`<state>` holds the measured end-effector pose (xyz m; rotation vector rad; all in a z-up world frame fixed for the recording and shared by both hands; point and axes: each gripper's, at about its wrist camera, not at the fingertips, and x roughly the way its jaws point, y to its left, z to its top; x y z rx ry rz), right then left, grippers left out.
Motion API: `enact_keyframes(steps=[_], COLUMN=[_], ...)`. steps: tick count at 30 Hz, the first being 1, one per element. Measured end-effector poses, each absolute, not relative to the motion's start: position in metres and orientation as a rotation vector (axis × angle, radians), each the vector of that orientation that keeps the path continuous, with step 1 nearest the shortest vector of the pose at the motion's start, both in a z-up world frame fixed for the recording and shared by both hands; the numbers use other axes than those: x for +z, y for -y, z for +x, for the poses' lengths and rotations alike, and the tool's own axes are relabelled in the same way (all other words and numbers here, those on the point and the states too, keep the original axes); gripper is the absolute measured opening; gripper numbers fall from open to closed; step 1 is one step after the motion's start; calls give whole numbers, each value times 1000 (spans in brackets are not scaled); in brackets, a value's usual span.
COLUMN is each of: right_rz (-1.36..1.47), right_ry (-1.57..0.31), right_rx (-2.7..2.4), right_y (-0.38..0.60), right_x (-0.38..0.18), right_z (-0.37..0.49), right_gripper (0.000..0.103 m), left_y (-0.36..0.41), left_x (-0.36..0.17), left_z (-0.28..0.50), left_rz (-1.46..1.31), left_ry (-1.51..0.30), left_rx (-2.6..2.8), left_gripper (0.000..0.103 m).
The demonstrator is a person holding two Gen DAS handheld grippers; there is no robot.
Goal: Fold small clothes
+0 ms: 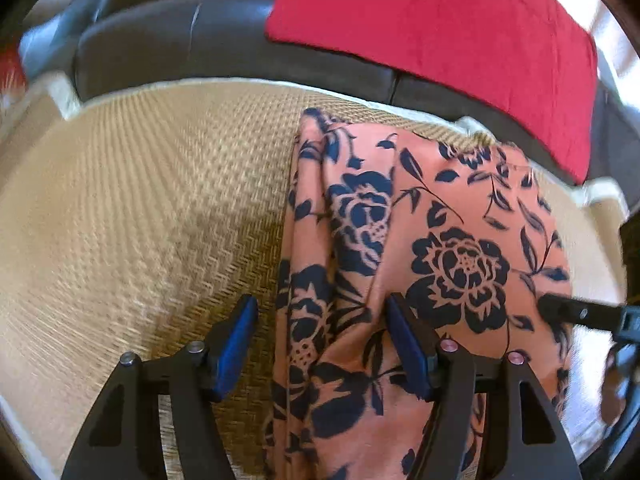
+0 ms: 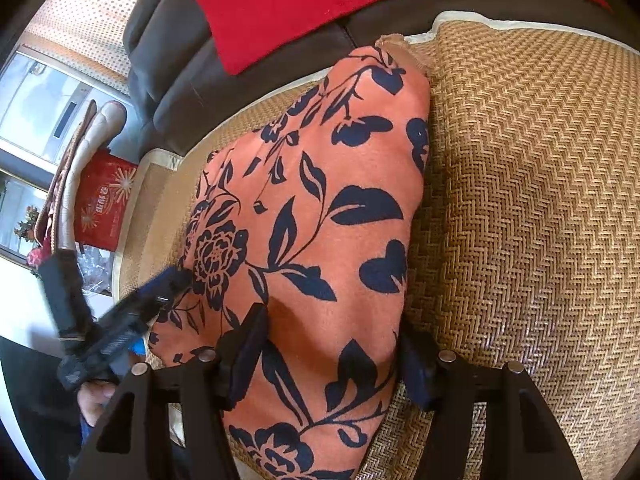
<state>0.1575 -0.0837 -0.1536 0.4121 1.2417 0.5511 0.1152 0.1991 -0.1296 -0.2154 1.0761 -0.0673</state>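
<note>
A salmon-orange garment with a dark navy flower print lies on a woven straw mat. My left gripper is open, its blue pads on either side of a raised fold at the garment's left edge. My right gripper is open too, straddling the near part of the same garment, one finger on the cloth and one at its right edge by the mat. The other gripper's tip touches the garment's left side in the right wrist view, and a dark finger enters from the right in the left wrist view.
A dark leather sofa back with a red cushion runs behind the mat. In the right wrist view a red box, a folded item and clutter sit off the mat's left end, beside a window.
</note>
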Motion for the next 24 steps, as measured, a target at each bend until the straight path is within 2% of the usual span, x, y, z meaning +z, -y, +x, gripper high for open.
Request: enact_keyframes(steps=[4, 6, 9, 16, 19, 21, 22, 23, 24], right_rz=[376, 336, 299, 181, 177, 267, 321, 356, 401], right_ry=[-1233, -1233, -1220, -1144, -1144, -1196, -1206, -1207, -1208], right_rx=[561, 543, 522, 494, 458, 470, 489, 512, 537], right_y=[81, 77, 73, 64, 73, 83, 89, 91, 92], right_x=[-154, -153, -148, -115, -111, -124, -130, -133, -136], right_z=[158, 158, 157, 147, 151, 157, 158, 158, 157], right_gripper=[62, 52, 40, 31, 31, 37, 41, 58, 69], left_y=[-197, -195, -190, -163, -150, -154, -157, -158, -156], left_x=[-129, -128, -126, -123, -122, -120, -119, -120, -124], left_z=[115, 116, 117, 116, 120, 120, 119, 118, 119], left_rz=[-218, -227, -227, -213, -222, -245, -262, -283, -287], left_ry=[-1074, -1077, -1076, -1071, -1072, -1051, -1042, -1041, -1052], left_rx=[-72, -84, -82, -72, -94, -81, -62, -57, -67], left_gripper=[64, 55, 52, 40, 41, 50, 60, 64, 64])
